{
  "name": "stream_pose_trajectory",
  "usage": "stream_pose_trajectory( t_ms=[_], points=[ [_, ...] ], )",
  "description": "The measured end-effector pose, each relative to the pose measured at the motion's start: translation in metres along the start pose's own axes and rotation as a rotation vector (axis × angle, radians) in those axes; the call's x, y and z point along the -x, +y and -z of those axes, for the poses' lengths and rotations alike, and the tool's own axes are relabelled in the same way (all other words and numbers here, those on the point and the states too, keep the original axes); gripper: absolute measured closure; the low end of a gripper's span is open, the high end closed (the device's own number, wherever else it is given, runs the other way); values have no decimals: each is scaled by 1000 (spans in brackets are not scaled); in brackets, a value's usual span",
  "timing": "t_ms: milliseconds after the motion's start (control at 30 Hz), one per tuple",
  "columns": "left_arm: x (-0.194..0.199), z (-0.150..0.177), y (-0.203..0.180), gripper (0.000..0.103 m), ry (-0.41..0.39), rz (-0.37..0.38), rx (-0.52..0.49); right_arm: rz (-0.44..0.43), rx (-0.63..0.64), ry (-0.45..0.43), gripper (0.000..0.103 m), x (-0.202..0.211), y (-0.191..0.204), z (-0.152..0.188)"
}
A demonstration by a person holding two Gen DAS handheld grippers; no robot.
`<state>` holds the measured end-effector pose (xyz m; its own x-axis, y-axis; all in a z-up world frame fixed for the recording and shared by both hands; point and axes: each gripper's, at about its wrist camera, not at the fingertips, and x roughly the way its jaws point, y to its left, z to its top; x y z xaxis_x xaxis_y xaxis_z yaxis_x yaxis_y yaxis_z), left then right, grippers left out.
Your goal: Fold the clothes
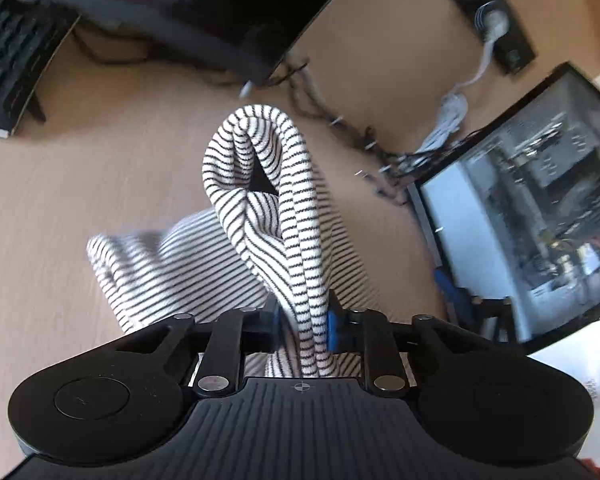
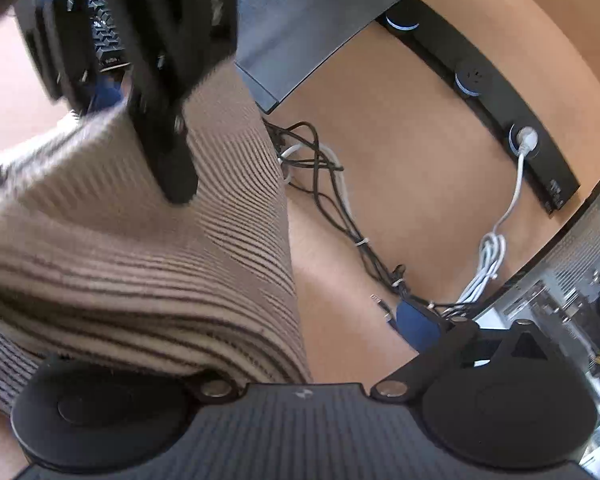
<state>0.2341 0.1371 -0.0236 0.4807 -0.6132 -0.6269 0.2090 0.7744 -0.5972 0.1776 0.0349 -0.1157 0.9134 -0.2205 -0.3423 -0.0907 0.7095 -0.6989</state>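
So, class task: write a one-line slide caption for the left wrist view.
Left hand-held gripper pinches a bunched fold of striped garment above the wooden desk.

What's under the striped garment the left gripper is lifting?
Wooden desk shows beneath the striped garment pinched in the left gripper. Anything below its draped lower part stays hidden.

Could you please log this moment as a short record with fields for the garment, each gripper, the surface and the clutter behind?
garment: striped top, one bunched fold lifted, the rest lying on the desk
left gripper: shut on the lifted fold
right gripper: jaws wide, cloth draped over its left side, no grip visible
surface: wooden desk
behind: tangled cables, power strip, keyboard
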Motion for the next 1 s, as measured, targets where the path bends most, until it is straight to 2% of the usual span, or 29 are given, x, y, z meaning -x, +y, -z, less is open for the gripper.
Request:
stream_pose_trajectory(
  t_ms=[133, 267, 367, 467, 567, 700, 800, 933, 1000],
  points=[
    [29, 12, -1, 84, -19, 23, -5, 49, 66, -43, 1, 1, 5, 1],
    [21, 48, 33, 84, 52, -23, 102, 60, 91, -59, 1, 4, 12, 2],
    [17, 58, 49, 84, 40, -8, 150, 58, 108, -68, 0, 6, 14, 1],
    [14, 58, 48, 83, 28, -9, 89, 21, 100, -42, 0, 4, 11, -3],
    [15, 57, 57, 82, 32, 18, 118, -96, 84, 8, 0, 11, -5, -9],
    [12, 55, 59, 80, 38, 36, 102, -407, -63, 120, 0, 28, -60, -5],
    [5, 49, 60, 80, 44, 56, 103, -573, -295, 205, 0, 38, -111, 0],
    [0, 41, 69, 79, 63, 91, 104, -687, -656, 205, 0, 36, -166, 5],
    [-4, 36, 72, 79, 71, 105, 103, -695, -757, 193, 0, 16, -173, 8]
  ],
)
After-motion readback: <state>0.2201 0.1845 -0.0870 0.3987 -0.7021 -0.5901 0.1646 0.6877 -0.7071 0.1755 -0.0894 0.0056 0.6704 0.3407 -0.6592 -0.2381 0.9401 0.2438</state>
